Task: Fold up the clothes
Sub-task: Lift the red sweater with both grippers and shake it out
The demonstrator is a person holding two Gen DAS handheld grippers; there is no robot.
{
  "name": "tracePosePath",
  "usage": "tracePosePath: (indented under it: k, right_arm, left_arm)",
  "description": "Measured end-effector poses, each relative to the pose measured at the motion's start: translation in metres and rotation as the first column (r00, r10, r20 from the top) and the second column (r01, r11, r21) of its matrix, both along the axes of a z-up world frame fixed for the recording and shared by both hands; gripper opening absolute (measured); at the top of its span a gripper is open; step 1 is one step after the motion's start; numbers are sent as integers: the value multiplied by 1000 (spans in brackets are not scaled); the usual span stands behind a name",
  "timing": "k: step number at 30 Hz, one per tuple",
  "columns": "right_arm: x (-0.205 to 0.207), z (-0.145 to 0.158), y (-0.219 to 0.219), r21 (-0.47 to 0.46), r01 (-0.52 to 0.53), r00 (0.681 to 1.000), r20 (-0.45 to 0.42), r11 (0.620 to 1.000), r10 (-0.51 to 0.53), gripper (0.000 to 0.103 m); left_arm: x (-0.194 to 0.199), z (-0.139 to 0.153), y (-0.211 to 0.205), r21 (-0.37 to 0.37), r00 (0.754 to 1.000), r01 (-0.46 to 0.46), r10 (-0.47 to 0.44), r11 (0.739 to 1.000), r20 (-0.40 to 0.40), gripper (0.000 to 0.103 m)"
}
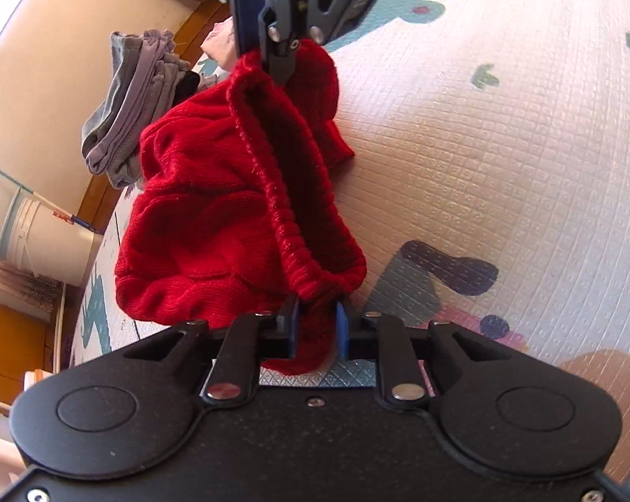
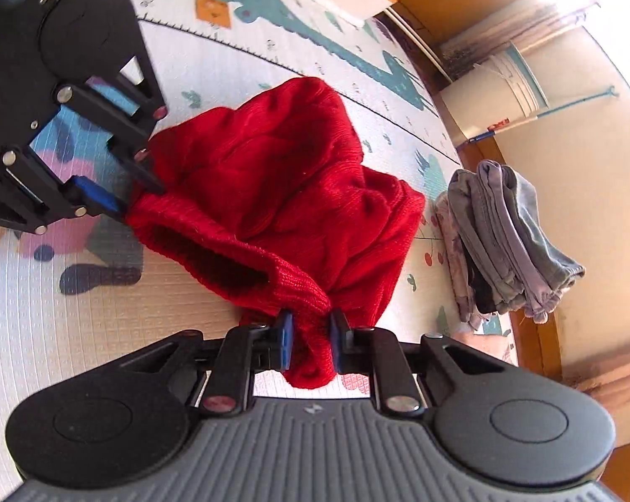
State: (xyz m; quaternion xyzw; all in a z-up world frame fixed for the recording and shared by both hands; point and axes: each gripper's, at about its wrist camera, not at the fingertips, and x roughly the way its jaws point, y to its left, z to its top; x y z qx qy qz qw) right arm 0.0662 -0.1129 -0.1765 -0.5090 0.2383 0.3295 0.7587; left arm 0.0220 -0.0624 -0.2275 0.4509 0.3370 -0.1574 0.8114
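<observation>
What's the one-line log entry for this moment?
left gripper: shut on red sweater hem | right gripper: shut on hem | sweater bunched

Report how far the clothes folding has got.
Done: a stack of folded grey clothes sits at the play mat's edge. In hand: the red knit garment, bunched, its ribbed hem pinched by the left gripper and right gripper. Left: spreading and folding it; no fold shows yet.
</observation>
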Motion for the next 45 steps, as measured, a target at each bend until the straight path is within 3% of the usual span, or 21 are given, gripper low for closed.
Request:
tracePosePath:
  k: [4, 6, 8, 12, 18, 23, 27, 28, 31, 33, 34, 35, 39, 41, 43, 45]
  right_arm:
    - [0, 26, -9, 89, 67, 997, -28, 994, -65, 18]
    - [8, 44, -14, 150, 122, 992, -45, 981, -117, 17]
    - [24, 64, -22, 226, 192, 981, -66, 955, -181, 17]
    - [55, 105, -39, 368, 288, 958, -112, 884, -265, 15]
    - [83, 183, -68, 498, 314, 947, -106, 808, -303, 14]
    - [109, 246, -101, 558, 325, 940, -103, 763, -325, 13]
    - [121, 282, -114, 563, 275, 951, -38, 779, -308, 13]
    - [124, 285, -113, 556, 257, 955, -23, 790, -295, 13]
    - [134, 283, -104, 518, 214, 965, 21, 828, -263, 13]
    - [145, 268, -87, 509, 205, 971, 1, 836, -239, 11]
    - [151, 257, -73, 505, 193, 974, 5, 841, -226, 2]
    - [157, 249, -57, 503, 190, 977, -7, 843, -215, 2]
    - [171, 216, 17, 513, 143, 990, -79, 847, -119, 2]
    - [168, 199, 45, 495, 135, 990, -108, 858, -93, 2]
    - [171, 184, 47, 507, 200, 977, -171, 838, -130, 2]
    - [174, 166, 43, 511, 288, 952, -246, 810, -183, 2]
  left_arm:
    - [18, 48, 8, -141, 992, -122, 124, 982, 3, 12]
    - [25, 81, 11, -267, 984, -172, 176, 948, -12, 11]
    - [32, 113, 14, -392, 975, -217, 221, 894, -36, 9]
    - [46, 178, 18, -615, 951, -290, 293, 734, -98, 8]
    - [59, 248, 10, -818, 948, -278, 284, 504, -148, 8]
    - [66, 280, -2, -913, 950, -282, 218, 294, -223, 7]
    - [80, 281, -5, -933, 932, -340, 175, 119, -318, 7]
    - [82, 275, -2, -925, 919, -369, 181, 87, -350, 7]
    - [84, 246, 10, -882, 862, -471, 222, 19, -456, 7]
    - [78, 218, 22, -832, 799, -555, 272, -6, -536, 7]
    - [74, 204, 28, -804, 764, -595, 296, -21, -573, 7]
    - [71, 189, 35, -777, 730, -629, 318, -38, -606, 7]
    - [44, 118, 73, -629, 523, -772, 469, -92, -711, 5]
    - [34, 93, 90, -571, 446, -815, 525, -95, -724, 5]
    - [27, 70, 101, -509, 381, -857, 564, -82, -733, 5]
    - [25, 59, 107, -482, 361, -874, 590, -56, -722, 4]
